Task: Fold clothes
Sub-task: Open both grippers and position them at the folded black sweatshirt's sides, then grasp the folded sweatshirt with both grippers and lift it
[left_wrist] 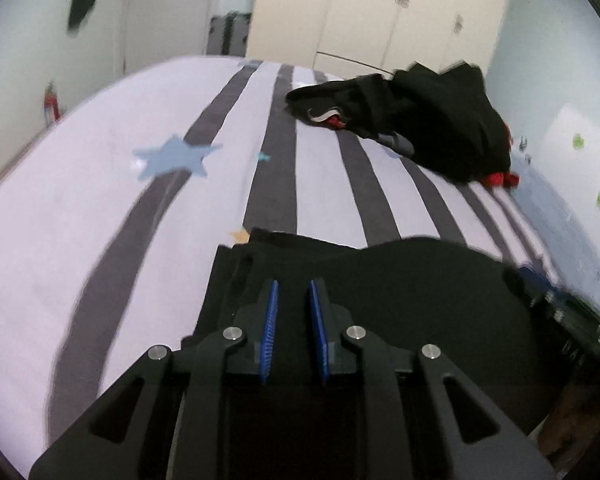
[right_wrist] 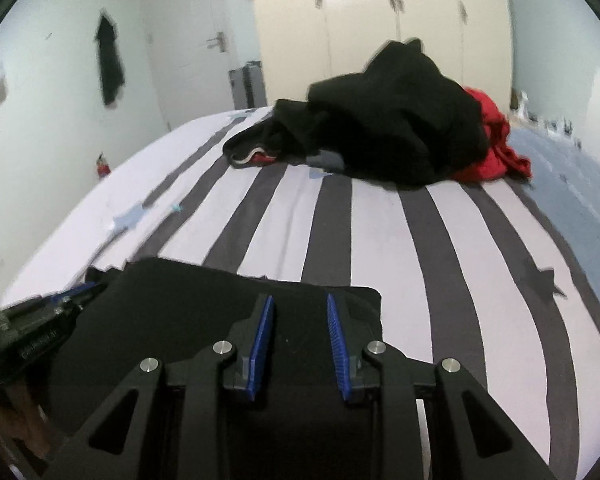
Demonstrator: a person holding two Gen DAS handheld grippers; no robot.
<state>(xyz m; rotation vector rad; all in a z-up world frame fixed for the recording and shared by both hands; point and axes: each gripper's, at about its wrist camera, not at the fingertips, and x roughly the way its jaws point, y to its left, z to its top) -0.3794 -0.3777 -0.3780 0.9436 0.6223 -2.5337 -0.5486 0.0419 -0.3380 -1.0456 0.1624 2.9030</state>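
Black cloth garment (left_wrist: 380,280) lies spread on the near edge of the striped grey-and-white bedsheet (left_wrist: 80,200), under both tools. Left gripper (left_wrist: 294,292) and right gripper (right_wrist: 298,308) each hover over it, blue-padded jaws slightly apart; whether they pinch fabric is unclear. Likely they sit at opposite sides to fold it. Farther back waits a heap of black and red clothes (right_wrist: 400,128).

Pale walls. Cream wardrobe doors (right_wrist: 380,32) along the far wall, a white door (right_wrist: 192,48) to their left. Dark garment (right_wrist: 110,66) hanging on the wall. Bed (right_wrist: 380,232) with grey-striped sheet, star prints. Small red extinguisher (left_wrist: 51,105) low down.
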